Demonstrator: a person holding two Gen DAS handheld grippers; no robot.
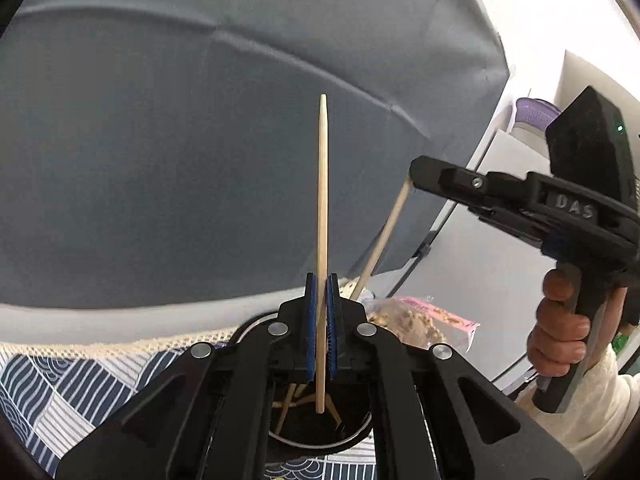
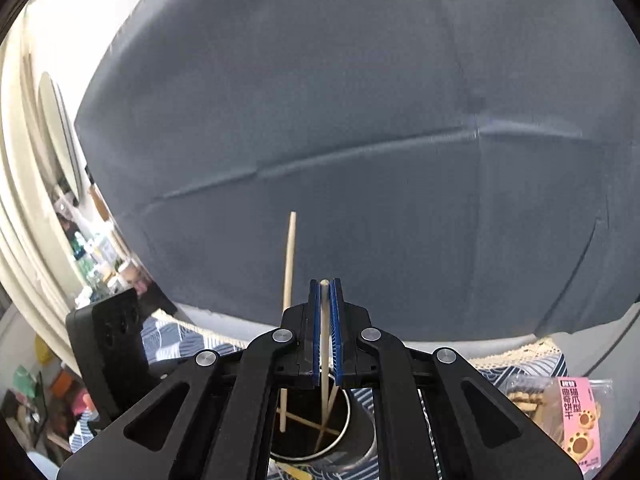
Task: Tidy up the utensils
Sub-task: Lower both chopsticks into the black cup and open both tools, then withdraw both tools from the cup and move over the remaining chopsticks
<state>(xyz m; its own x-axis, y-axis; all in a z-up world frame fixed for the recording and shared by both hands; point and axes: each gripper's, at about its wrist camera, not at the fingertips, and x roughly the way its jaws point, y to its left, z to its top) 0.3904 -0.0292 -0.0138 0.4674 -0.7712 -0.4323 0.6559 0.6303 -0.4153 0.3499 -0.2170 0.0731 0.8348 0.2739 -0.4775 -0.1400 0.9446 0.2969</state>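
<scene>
My left gripper (image 1: 321,280) is shut on a pale wooden chopstick (image 1: 322,184) that stands upright. Its lower end hangs just inside a dark round cup (image 1: 320,446) with a metal rim, where other chopsticks lie crossed. My right gripper (image 1: 416,174), held by a person's hand (image 1: 560,328), comes in from the right, shut on a second chopstick (image 1: 390,224) that slants down toward the cup. In the right wrist view, the right gripper (image 2: 325,284) clamps that chopstick (image 2: 325,332) over the cup (image 2: 347,412), with the left one's chopstick (image 2: 289,272) just to its left.
A blue and white patterned tablecloth (image 1: 60,380) with a lace edge covers the table. A clear bag of biscuits with a pink label (image 2: 576,420) lies right of the cup. A grey backdrop cloth (image 2: 320,120) hangs behind. The left gripper's black body (image 2: 104,340) is close on the left.
</scene>
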